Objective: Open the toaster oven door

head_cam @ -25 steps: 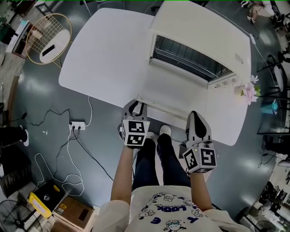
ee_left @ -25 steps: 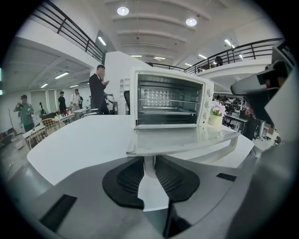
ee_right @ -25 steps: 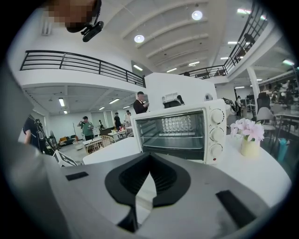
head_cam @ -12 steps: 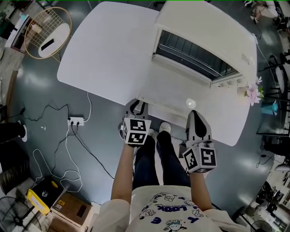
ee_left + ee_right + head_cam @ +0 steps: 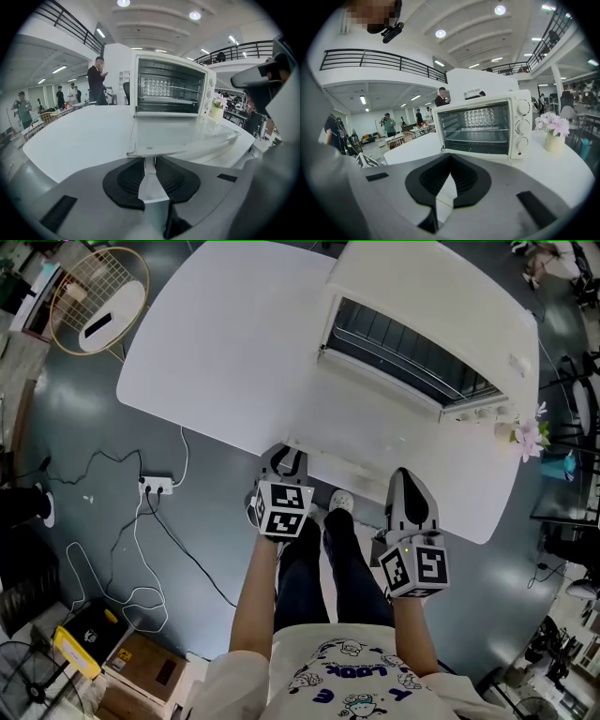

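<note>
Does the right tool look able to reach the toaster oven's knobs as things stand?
Probably yes. The right tool is empty, and only bare table lies between it and the knobs. The open toaster oven door lies flat to their left; the flower vase stands off to the right.

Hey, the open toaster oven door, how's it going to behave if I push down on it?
The door looks stiff: a glass pane in a metal frame, so it probably won't flex. It lies level, hinged at the toaster oven, so hard downward pressure might tip that small oven forward.
</note>
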